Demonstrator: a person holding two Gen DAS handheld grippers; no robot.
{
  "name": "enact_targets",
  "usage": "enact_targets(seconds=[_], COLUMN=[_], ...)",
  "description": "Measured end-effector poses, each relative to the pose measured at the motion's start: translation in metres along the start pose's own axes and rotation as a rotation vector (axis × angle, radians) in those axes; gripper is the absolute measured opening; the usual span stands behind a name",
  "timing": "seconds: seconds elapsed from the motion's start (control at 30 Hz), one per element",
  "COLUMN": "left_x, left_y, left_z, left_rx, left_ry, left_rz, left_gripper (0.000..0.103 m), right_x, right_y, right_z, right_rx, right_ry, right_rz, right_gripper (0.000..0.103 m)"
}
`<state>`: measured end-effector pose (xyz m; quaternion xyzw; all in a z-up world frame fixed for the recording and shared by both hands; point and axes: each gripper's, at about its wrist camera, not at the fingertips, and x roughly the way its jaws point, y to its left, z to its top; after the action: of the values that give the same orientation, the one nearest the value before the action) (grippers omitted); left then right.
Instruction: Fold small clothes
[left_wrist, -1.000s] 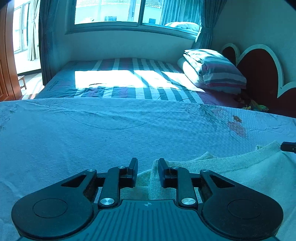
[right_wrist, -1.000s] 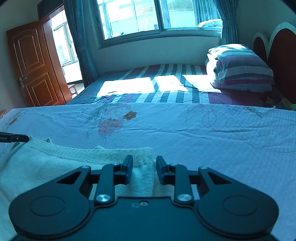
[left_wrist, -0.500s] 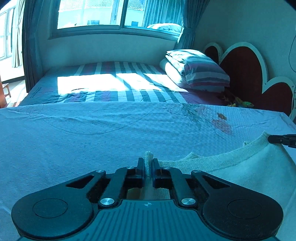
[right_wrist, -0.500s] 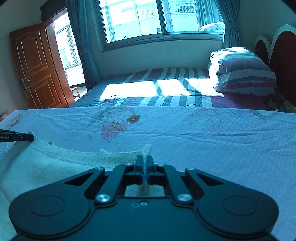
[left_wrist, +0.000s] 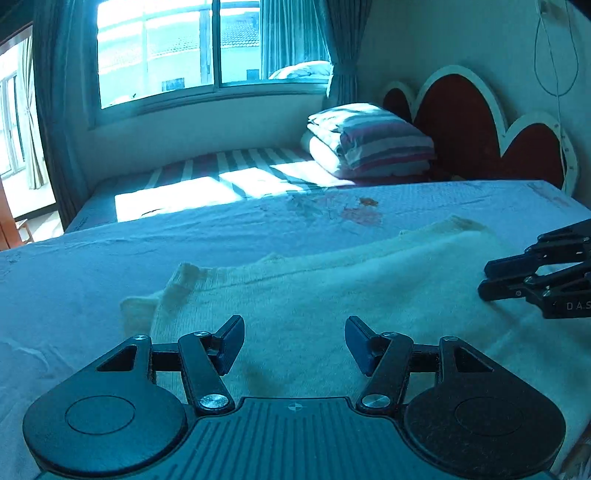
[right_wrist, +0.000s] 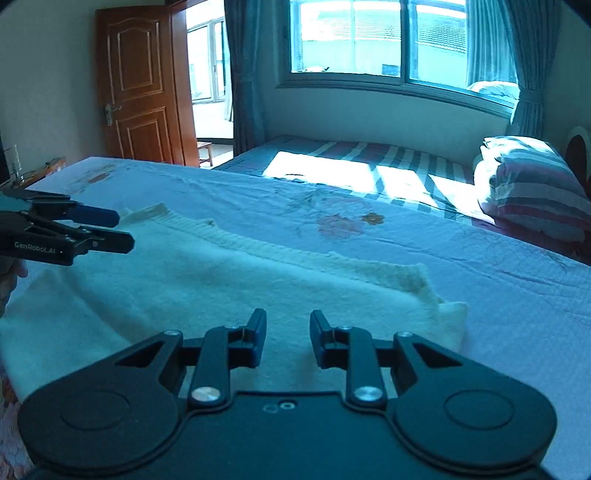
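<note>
A cream knitted sweater (left_wrist: 332, 280) lies folded across the blue bedsheet; it also shows in the right wrist view (right_wrist: 229, 280). My left gripper (left_wrist: 294, 343) is open and empty, raised above the sweater's left part. My right gripper (right_wrist: 287, 338) is open and empty above the sweater's right part. Each gripper shows in the other's view: the right one (left_wrist: 484, 280) at the right edge, the left one (right_wrist: 123, 230) at the left edge. The sweater's near side is hidden behind the gripper bodies.
The flowered blue sheet (left_wrist: 110, 258) covers the near bed. Behind it is a striped bed (left_wrist: 229, 173) with a folded striped quilt (left_wrist: 373, 140), a heart-shaped headboard (left_wrist: 480, 122), a window and, in the right wrist view, a wooden door (right_wrist: 144, 92).
Both grippers were shut on the sweater's edge half a second ago. Now both are open and raised, and the sweater lies flat on the bed with its edge folded over.
</note>
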<state>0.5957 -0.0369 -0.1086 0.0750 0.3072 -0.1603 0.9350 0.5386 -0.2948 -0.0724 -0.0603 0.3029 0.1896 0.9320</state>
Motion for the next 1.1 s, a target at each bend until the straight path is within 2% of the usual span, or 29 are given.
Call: enact_targets(seconds=[0.07, 0.1, 0.2, 0.23, 0.27, 0.33, 0.47, 0.53, 0.63, 0.7, 0.73, 0.8, 0.97, 1.03, 1.1], left_x=[-0.007, -0.012, -0.027, -0.035, -0.047, -0.071, -0.097, -0.098, -0.099, -0.105, -0.107, -0.111, -0.119, -0.119, -0.12], left_y=[0.019, 0.027, 0.038, 0.04, 0.041, 0.039, 0.027, 0.026, 0.021, 0.024, 0.026, 0.029, 0.031, 0.032, 0.036], left_z=[-0.013, -0.016, -0.019, -0.02, -0.022, -0.028, -0.051, -0.064, -0.078, -0.085, -0.086, -0.089, -0.087, -0.089, -0.092], left_rx=[-0.066, -0.075, -0.048, -0.055, -0.074, -0.096, -0.089, -0.104, -0.077, -0.078, -0.081, -0.08, -0.066, -0.052, -0.067], left_ry=[-0.022, -0.023, 0.012, 0.018, 0.012, 0.0, 0.042, 0.085, 0.108, 0.094, 0.096, 0.097, 0.103, 0.117, 0.111], left_rz=[-0.036, -0.029, 0.061, 0.081, 0.087, 0.072, 0.087, 0.09, 0.114, 0.119, 0.122, 0.124, 0.137, 0.147, 0.152], left_gripper=[0.062, 0.062, 0.062, 0.062, 0.062, 0.062, 0.062, 0.062, 0.062, 0.068, 0.069, 0.07, 0.07, 0.07, 0.075], right_x=[0.003, 0.0, -0.016, -0.023, -0.03, -0.055, -0.096, -0.105, -0.099, -0.09, -0.091, -0.095, -0.099, -0.105, -0.101], right_y=[0.005, -0.006, -0.04, -0.05, -0.053, -0.048, -0.019, -0.002, 0.015, 0.019, 0.017, 0.012, 0.023, 0.025, 0.026], right_z=[-0.006, -0.009, -0.018, -0.022, -0.024, -0.027, -0.037, -0.048, -0.066, -0.079, -0.082, -0.083, -0.078, -0.075, -0.075], right_rx=[-0.04, -0.007, 0.102, 0.138, 0.161, 0.174, 0.161, 0.143, 0.118, 0.077, 0.088, 0.143, 0.127, 0.141, 0.131], right_ry=[0.031, 0.029, 0.026, 0.052, 0.062, 0.024, -0.02, -0.003, 0.06, 0.108, 0.082, 0.079, 0.075, 0.028, 0.04], right_rz=[-0.058, -0.093, -0.194, -0.212, -0.217, -0.196, -0.119, -0.076, -0.051, -0.124, -0.134, -0.147, -0.164, -0.166, -0.192], right_gripper=[0.027, 0.027, 0.027, 0.03, 0.03, 0.029, 0.029, 0.027, 0.025, 0.025, 0.025, 0.025, 0.028, 0.033, 0.036])
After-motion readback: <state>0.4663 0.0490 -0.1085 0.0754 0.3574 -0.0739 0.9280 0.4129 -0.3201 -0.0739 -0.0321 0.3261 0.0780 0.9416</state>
